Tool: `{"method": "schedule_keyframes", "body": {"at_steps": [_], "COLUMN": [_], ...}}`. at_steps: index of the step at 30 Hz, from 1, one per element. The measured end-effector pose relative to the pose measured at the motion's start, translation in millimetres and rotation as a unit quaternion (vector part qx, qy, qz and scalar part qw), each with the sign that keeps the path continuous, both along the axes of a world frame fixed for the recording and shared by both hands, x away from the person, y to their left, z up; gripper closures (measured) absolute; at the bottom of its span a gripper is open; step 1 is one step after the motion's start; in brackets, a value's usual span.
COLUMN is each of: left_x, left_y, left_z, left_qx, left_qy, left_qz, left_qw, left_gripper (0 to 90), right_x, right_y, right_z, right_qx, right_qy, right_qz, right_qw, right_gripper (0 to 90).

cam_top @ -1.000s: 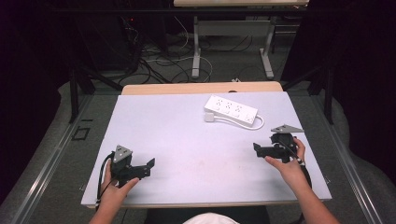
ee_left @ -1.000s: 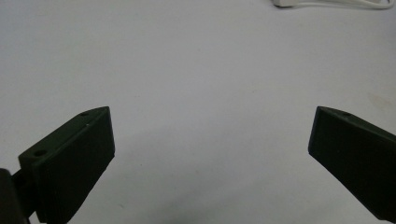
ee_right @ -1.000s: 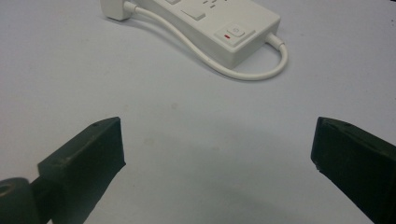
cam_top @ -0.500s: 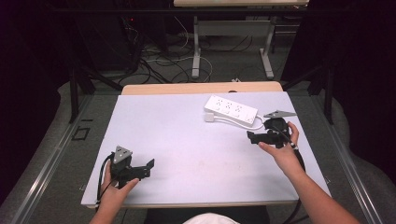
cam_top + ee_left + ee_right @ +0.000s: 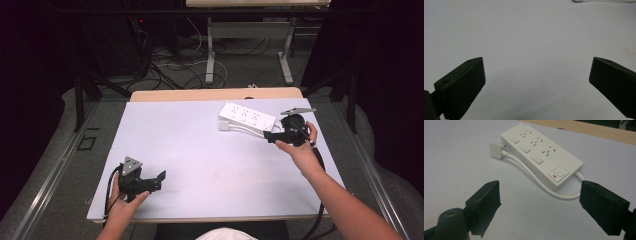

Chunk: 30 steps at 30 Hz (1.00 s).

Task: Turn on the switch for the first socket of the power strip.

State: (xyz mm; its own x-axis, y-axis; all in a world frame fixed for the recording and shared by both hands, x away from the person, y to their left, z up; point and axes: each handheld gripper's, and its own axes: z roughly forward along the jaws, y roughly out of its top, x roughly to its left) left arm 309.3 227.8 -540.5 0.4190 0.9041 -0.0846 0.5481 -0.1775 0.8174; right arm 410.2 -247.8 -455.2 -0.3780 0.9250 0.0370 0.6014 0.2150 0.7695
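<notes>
My right claw (image 5: 540, 200) hangs just short of the white power strip (image 5: 541, 153), jaws spread wide with nothing between them. The strip lies flat on the pale table (image 5: 200, 145), its cord (image 5: 544, 186) looping along the near side from the switch end back to the plug (image 5: 496, 150). My left claw (image 5: 536, 82), also wide apart, sits well away from the strip over bare tabletop

No words, brands or numbers can be read anywhere. The one sign is a small power symbol on the square button at the near end of the white power strip (image 5: 541, 155), with a short red mark just beside it on the same button.
</notes>
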Motion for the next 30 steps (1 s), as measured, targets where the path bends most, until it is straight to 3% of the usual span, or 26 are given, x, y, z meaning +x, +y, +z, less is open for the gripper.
{"method": "schedule_keyframes", "body": {"at_steps": [11, 22, 30], "left_x": [0.2, -0.3, 0.1], "left_y": [-0.2, 0.3, 1.3], "left_z": [-0.8, -1.0, -1.4], "left_qx": [0.002, 0.002, 0.002], "left_qy": [0.000, 0.005, 0.008], "left_qz": [0.002, 0.001, 0.003], "left_qw": [1.0000, 1.0000, 1.0000], "left_gripper": [0.3, 0.3, 0.3], "right_x": [22.0, 42.9, 57.4], "right_y": [4.0, 19.8, 28.2], "right_z": [12.5, 25.0, 30.9], "right_qx": [-0.003, -0.017, -0.014], "right_qy": [0.002, 0.000, -0.005], "right_qz": [0.000, 0.018, 0.015], "right_qw": [1.0000, 0.9997, 0.9998], "right_gripper": [21.9, 27.9, 31.7]}}
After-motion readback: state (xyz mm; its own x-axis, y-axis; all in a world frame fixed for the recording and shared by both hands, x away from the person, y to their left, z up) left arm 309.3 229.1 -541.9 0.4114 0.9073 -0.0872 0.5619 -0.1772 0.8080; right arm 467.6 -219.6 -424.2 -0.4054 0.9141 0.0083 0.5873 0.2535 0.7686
